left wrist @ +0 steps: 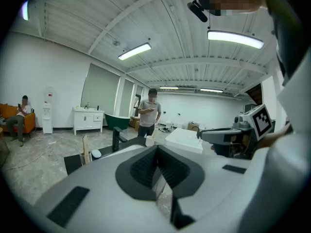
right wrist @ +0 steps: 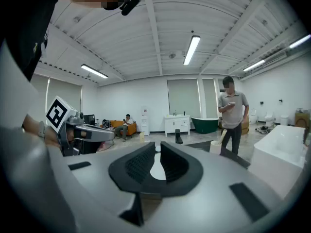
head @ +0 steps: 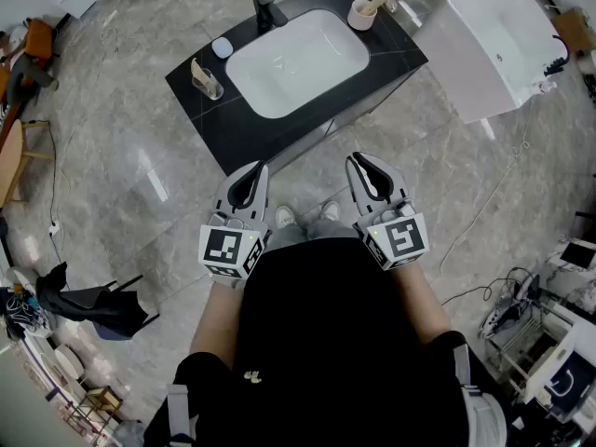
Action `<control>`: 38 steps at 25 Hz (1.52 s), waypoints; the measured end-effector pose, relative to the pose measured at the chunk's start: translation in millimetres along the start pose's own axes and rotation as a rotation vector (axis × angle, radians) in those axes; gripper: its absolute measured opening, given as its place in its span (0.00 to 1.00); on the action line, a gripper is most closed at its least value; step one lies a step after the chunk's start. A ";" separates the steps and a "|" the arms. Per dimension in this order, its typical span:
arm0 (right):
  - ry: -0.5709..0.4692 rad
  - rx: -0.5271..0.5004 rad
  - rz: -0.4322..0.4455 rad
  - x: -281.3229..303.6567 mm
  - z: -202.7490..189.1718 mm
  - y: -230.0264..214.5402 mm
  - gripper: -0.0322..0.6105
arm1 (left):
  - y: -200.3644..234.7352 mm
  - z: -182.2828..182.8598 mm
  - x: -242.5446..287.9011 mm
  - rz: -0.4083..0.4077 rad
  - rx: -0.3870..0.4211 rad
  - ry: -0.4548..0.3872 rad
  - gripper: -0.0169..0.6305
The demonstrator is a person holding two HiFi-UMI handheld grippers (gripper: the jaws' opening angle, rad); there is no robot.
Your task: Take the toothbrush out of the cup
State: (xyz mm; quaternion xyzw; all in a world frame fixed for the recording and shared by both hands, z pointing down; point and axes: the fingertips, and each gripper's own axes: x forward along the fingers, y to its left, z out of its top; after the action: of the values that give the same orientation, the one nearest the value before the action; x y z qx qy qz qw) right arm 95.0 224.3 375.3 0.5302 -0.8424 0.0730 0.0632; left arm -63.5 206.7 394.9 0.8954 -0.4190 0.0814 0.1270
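Observation:
A white cup (head: 360,14) with a wooden toothbrush (head: 377,1) leaning in it stands at the back right corner of the black vanity (head: 279,128), beside the white sink (head: 296,61). The left gripper view shows the cup (left wrist: 150,141) far off over the jaws. The right gripper view has the cup (right wrist: 215,147) and toothbrush (right wrist: 222,135) to the right of the jaws. My left gripper (head: 250,182) and right gripper (head: 369,171) hover side by side in front of the vanity, close to my body. Both are shut, with nothing held.
A black faucet (head: 267,7) stands behind the sink. A glass with a wooden item (head: 207,80) and a small round object (head: 222,47) sit on the vanity's left. A white tub (head: 494,49) stands to the right. A person (right wrist: 232,111) stands behind the vanity.

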 end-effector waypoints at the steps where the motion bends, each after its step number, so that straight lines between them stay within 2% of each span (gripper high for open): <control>1: -0.001 0.002 -0.001 -0.5 -0.1 -3.1 0.13 | -2.0 -0.3 2.2 0.000 0.003 0.003 0.06; 6: -0.015 0.012 0.011 -4.2 1.0 -19.8 0.13 | -12.8 -1.1 11.3 0.016 0.008 0.014 0.06; 15: -0.100 0.091 0.065 -22.1 2.9 -60.4 0.14 | -35.8 -13.0 23.9 0.117 0.000 0.044 0.06; 22: -0.107 0.107 0.073 -23.1 2.7 -83.8 0.14 | -43.2 -13.8 34.5 0.137 -0.011 0.055 0.06; 31: -0.083 0.105 0.087 13.9 2.8 -90.9 0.13 | -13.1 -10.2 59.4 0.122 -0.021 0.063 0.06; 38: -0.013 0.040 0.094 80.1 4.7 -77.2 0.12 | 48.3 3.3 76.2 0.122 -0.021 0.054 0.06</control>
State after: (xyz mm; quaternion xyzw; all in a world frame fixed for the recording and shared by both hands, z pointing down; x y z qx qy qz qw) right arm 130.2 119.6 389.8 0.4915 -0.8652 0.0891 0.0435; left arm -52.2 120.2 418.7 0.8643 -0.4699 0.1085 0.1426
